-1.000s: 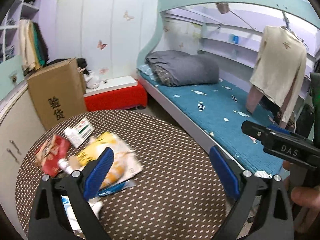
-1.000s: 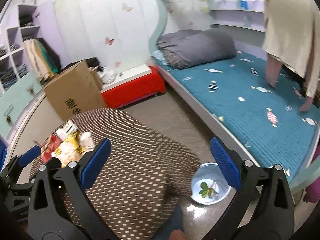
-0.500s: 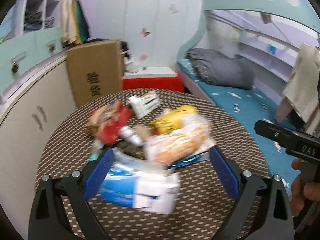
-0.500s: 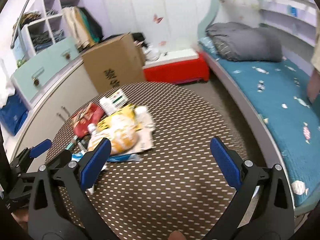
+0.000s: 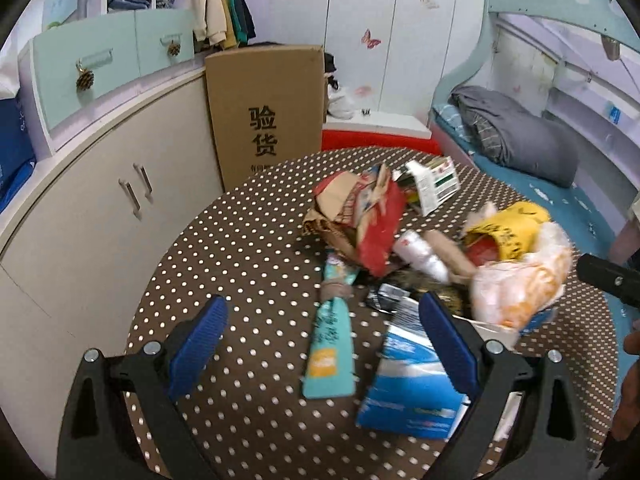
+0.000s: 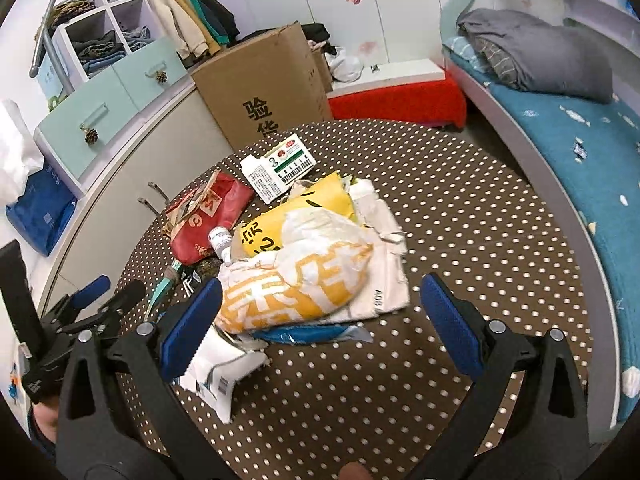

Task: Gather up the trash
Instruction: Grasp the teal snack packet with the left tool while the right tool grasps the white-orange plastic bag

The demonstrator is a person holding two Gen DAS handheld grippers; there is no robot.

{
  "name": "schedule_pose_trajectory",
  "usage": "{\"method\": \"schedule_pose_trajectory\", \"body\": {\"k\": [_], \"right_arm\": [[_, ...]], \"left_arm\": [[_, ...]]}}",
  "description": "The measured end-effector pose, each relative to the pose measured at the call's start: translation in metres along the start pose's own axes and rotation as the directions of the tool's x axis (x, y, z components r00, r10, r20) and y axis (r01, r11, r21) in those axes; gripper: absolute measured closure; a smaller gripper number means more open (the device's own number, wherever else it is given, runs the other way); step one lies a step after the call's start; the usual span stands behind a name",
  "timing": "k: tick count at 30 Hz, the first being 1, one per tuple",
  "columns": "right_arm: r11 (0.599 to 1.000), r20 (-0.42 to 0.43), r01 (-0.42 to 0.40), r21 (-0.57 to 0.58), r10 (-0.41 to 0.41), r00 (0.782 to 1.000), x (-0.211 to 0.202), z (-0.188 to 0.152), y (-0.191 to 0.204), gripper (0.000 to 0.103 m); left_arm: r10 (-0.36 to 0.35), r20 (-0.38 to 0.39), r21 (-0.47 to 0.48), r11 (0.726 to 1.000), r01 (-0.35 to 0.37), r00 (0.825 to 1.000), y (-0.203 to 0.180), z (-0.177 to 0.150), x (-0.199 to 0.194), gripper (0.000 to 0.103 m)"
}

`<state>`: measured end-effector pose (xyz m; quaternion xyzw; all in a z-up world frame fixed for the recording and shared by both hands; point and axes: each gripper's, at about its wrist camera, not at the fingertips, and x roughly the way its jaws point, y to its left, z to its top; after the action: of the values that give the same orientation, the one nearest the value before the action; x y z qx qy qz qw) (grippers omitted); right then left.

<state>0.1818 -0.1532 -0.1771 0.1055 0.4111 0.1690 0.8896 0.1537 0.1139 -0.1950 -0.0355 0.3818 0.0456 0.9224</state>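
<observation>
A heap of trash lies on a round brown polka-dot table. It holds a teal tube wrapper, a blue and white tissue pack, a red snack bag, a white and green box, a small white bottle and an orange and white plastic bag. My left gripper is open, low over the table, with the teal wrapper between its fingers. My right gripper is open above the orange and white bag; the red bag and box lie beyond.
A tall cardboard box stands behind the table beside a curved white cabinet with teal drawers. A red bench and a bed with a blue sheet and grey duvet are to the right.
Both grippers have swung left from the bed side toward the trash heap and come closer to it. Both stay open.
</observation>
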Motion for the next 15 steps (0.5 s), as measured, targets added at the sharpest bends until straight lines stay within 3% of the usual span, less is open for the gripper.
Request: {"method": "schedule_pose_trajectory", "body": {"k": [3,5,6,7,9,10,11,12,15], "right_arm": [[1.000,-0.014,-0.009,-0.010,0.009,1.000,0.014,0.002,0.006,0.006],[1.000,-0.031,-0.009,-0.017,0.009,0.999,0.023,0.002,0.008,0.010],[1.000,-0.039,-0.005,-0.014,0.004,0.999,0.027,0.001,0.008,0.020],[1.000,-0.049,-0.008,-0.008,0.008,0.999,0.031,0.001,0.008,0.036],[1.000,-0.056,-0.027,0.001,0.027,0.998,0.035,0.001,0.006,0.046],[0.999,-0.052,-0.034,0.000,0.034,0.998,0.034,0.000,0.006,0.058],[0.999,-0.047,-0.045,0.007,0.046,0.998,0.031,0.000,0.004,0.060],[0.998,-0.043,-0.054,0.014,0.054,0.998,0.028,0.000,0.002,0.073],[0.998,-0.020,-0.061,0.026,0.061,0.998,0.015,-0.001,-0.004,0.074]], "left_arm": [[0.004,-0.041,0.015,1.000,-0.004,0.999,0.000,0.002,0.020,0.010],[-0.004,-0.060,0.019,1.000,0.005,0.998,0.000,0.003,0.030,0.016],[-0.007,-0.077,0.023,1.000,0.009,0.997,0.001,0.003,0.037,0.023],[-0.013,-0.094,0.023,1.000,0.015,0.996,0.002,0.003,0.043,0.038],[-0.027,-0.115,0.024,0.999,0.030,0.993,0.003,0.004,0.054,0.052],[-0.033,-0.120,0.031,0.999,0.037,0.992,0.003,0.004,0.056,0.060],[-0.048,-0.121,0.036,0.998,0.052,0.991,0.003,0.006,0.057,0.068],[-0.070,-0.126,0.030,0.997,0.075,0.990,0.004,0.007,0.056,0.081],[-0.098,-0.136,0.007,0.995,0.099,0.986,0.007,0.005,0.051,0.082]]}}
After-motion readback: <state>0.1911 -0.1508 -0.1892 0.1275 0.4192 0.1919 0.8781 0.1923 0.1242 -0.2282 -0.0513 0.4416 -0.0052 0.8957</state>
